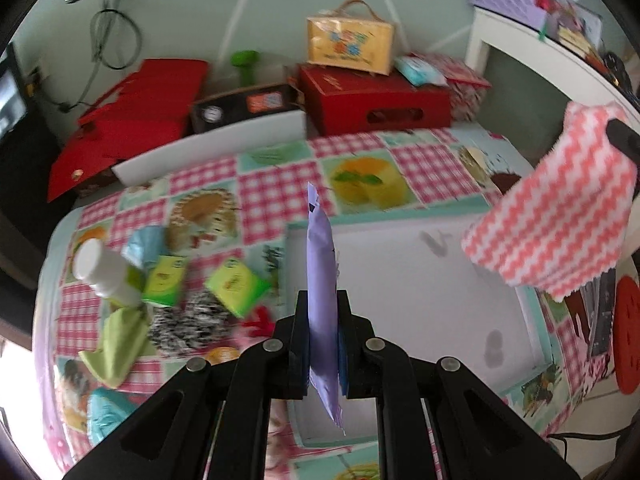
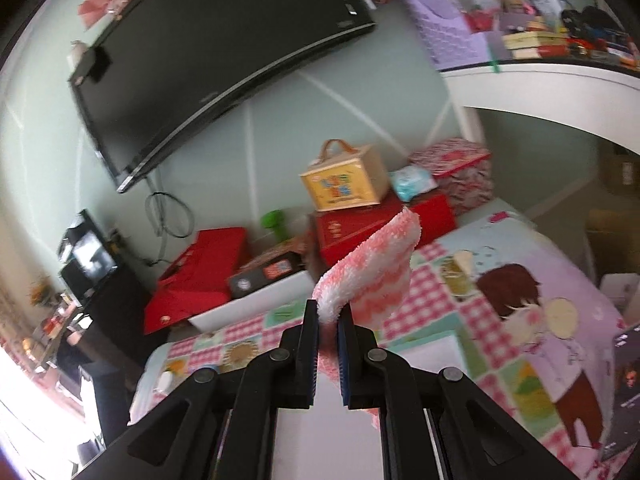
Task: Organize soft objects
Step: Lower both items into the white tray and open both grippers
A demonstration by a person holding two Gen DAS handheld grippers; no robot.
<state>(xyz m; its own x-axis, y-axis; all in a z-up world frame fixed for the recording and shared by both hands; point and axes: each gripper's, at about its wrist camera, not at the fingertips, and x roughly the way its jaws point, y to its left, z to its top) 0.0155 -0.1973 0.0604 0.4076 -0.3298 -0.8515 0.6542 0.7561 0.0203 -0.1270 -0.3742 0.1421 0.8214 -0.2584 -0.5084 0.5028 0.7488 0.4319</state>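
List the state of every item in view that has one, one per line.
left gripper: shut on the purple pouch, held upright
right gripper: shut on the pink-and-white cloth, lifted
white tray: empty
white bottle: tilted, cap on
green cloth: crumpled on the tablecloth

Bare white tray (image 1: 420, 280) right; clutter of green packets (image 1: 236, 286) left.
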